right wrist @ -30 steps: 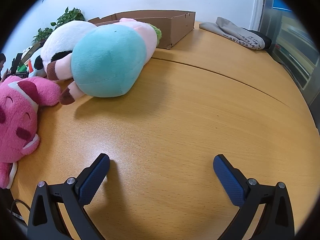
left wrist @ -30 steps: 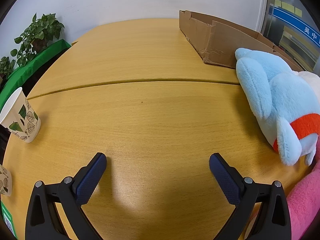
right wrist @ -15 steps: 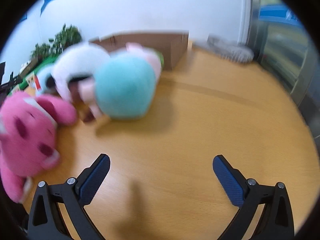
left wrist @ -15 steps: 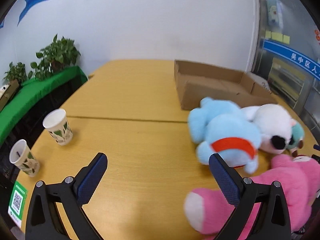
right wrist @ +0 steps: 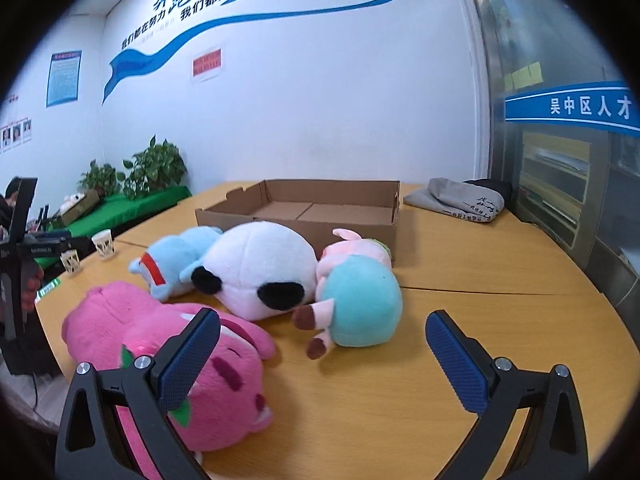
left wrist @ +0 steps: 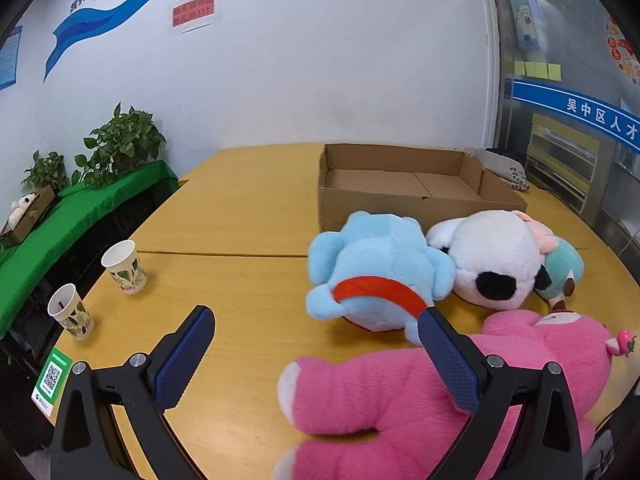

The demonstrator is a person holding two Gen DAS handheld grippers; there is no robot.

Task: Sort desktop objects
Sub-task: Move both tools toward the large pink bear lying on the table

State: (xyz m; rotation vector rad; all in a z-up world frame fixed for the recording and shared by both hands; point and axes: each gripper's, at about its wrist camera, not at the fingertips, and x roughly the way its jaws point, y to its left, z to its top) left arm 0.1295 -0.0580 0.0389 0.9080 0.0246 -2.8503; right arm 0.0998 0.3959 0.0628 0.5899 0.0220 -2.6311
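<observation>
The left gripper (left wrist: 316, 330) has its jaws spread wide and holds nothing; it hangs above the table (left wrist: 240, 280), with the pink plush (left wrist: 380, 392) just beneath and beside its right finger. The right gripper (right wrist: 322, 334) is likewise spread and empty, its left finger over the same pink plush (right wrist: 160, 344) and the teal-and-pink plush (right wrist: 360, 300) just ahead of the gap. Beyond these, the blue plush with red collar (left wrist: 380, 268) and the white-and-black plush (left wrist: 492, 260) lie touching one another, directly in front of the open cardboard box (left wrist: 400, 188), which appears empty. Two paper cups (left wrist: 124, 268) stand well apart at the left edge. Judged stage: approach, with no item yet sorted. The next move calls for lowering one gripper over a plush, closing on a soft fold, then lifting it clear of its neighbours toward the box.
</observation>
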